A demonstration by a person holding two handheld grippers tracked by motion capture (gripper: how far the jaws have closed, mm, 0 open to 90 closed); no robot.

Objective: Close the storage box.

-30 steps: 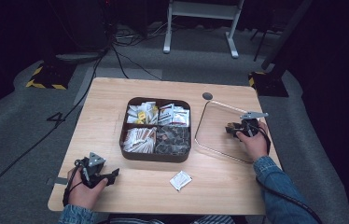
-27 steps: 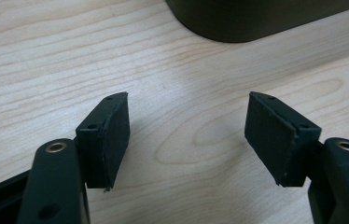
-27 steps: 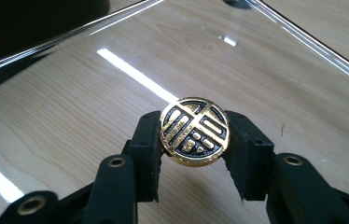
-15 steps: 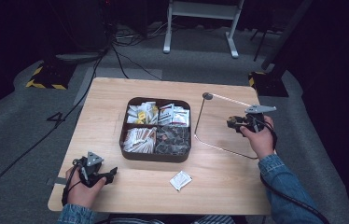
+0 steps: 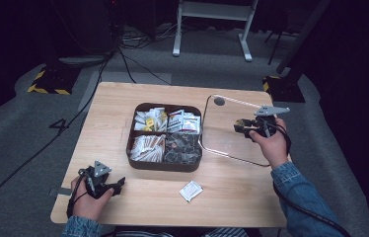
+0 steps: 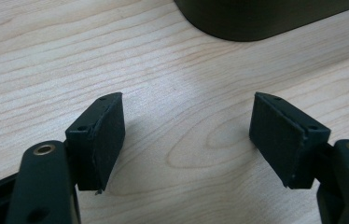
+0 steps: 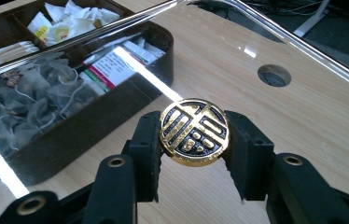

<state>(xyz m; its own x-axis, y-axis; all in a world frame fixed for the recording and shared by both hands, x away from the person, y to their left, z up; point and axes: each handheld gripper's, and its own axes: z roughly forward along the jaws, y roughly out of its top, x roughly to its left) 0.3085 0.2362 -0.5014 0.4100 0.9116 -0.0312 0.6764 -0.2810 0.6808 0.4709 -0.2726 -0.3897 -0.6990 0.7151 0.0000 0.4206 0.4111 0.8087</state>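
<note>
While your right gripper (image 5: 244, 129) clamps the clear lid's (image 5: 232, 128) knob and holds the lid tilted beside the box (image 5: 165, 166), your left gripper (image 5: 116, 185) rests empty.

From the high view you see one wooden table (image 5: 123, 98), one dark four-compartment box of packets, one loose sachet (image 5: 191, 190) in front of it, and both hands at opposite edges. Your left gripper view adds what that misses: two black pads (image 6: 100, 140) standing well apart over bare wood, nothing between them, having just been opening. Your right gripper view shows one gold-and-black knob (image 7: 194, 132) pinched tight between the jaws, with the transparent lid's edge raised above the box.
</note>
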